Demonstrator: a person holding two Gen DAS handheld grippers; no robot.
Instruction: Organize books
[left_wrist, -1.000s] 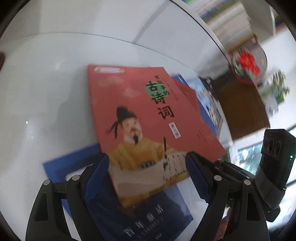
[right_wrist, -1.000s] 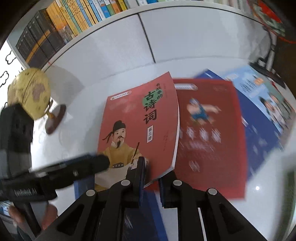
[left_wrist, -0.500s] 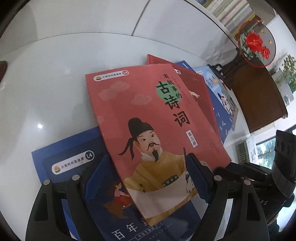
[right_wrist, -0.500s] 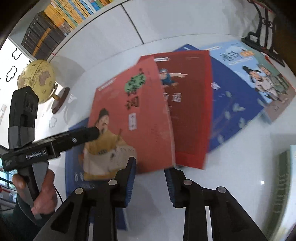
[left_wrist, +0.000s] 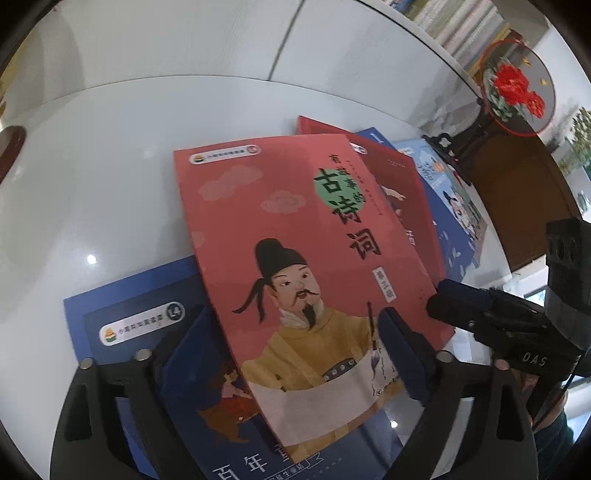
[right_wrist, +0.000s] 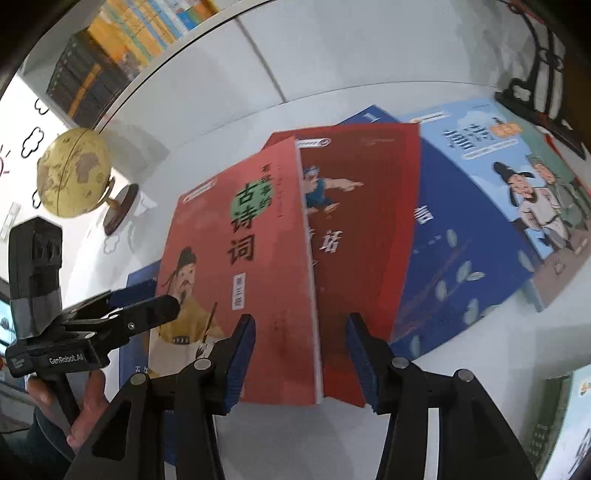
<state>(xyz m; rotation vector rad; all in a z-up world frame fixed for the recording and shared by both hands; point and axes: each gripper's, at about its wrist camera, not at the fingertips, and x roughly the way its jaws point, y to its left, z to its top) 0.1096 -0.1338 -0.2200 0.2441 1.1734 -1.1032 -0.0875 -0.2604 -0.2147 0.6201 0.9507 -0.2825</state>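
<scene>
Our right gripper (right_wrist: 301, 354) has just been opening, its jaws apart above the pink book (right_wrist: 243, 280), which lies across the dark red book (right_wrist: 362, 229) and a blue book (left_wrist: 140, 332). Our left gripper (left_wrist: 291, 354) has widened too, gripping nothing.

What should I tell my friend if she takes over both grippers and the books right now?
Left gripper: open, jaws just opening, straddling the pink poetry book, not gripping.
Right gripper: open, jaws just opening, the pink book's near corner between them, loose.
Books: pink one lies crooked over a dark blue book and a dark red book; blue book and light blue book fan out beside.
Done: nothing lined up yet.
Left: probably square all five into one pile.
</scene>
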